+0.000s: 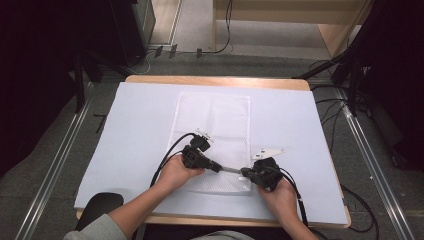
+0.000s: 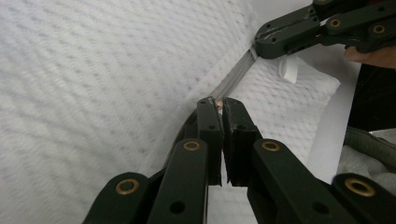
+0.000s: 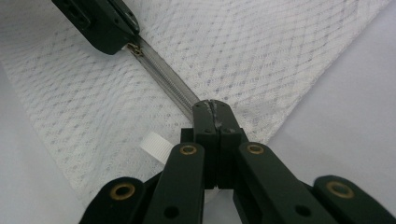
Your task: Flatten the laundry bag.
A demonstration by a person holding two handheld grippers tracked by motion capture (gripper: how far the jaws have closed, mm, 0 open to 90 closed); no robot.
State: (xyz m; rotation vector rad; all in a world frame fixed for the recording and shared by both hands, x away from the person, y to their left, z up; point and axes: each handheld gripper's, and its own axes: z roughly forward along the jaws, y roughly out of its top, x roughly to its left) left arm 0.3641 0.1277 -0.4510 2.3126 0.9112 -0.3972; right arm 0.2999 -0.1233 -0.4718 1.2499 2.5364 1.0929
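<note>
A white mesh bag [image 1: 212,125] lies flat on the white-covered table [image 1: 135,130], its grey zipper [image 1: 231,170] running along the near edge. My left gripper [image 1: 218,168] is shut on the small brass zipper pull [image 2: 218,104], which shows pinched between its tips [image 2: 218,103]. My right gripper [image 1: 245,172] is shut on the bag's edge at the zipper's end [image 3: 212,106]. The zipper tape [image 3: 163,74] stretches taut between the two grippers. From the right gripper view, the left gripper [image 3: 128,44] sits at the tape's far end. A white ribbed tab [image 3: 156,147] sticks out by the right jaws.
The table's wooden front edge [image 1: 210,220] runs just below the person's forearms. A dark chair back [image 1: 102,205] stands at the front left. Metal rails [image 1: 55,165] and loose cables [image 1: 345,115] lie on the floor on both sides.
</note>
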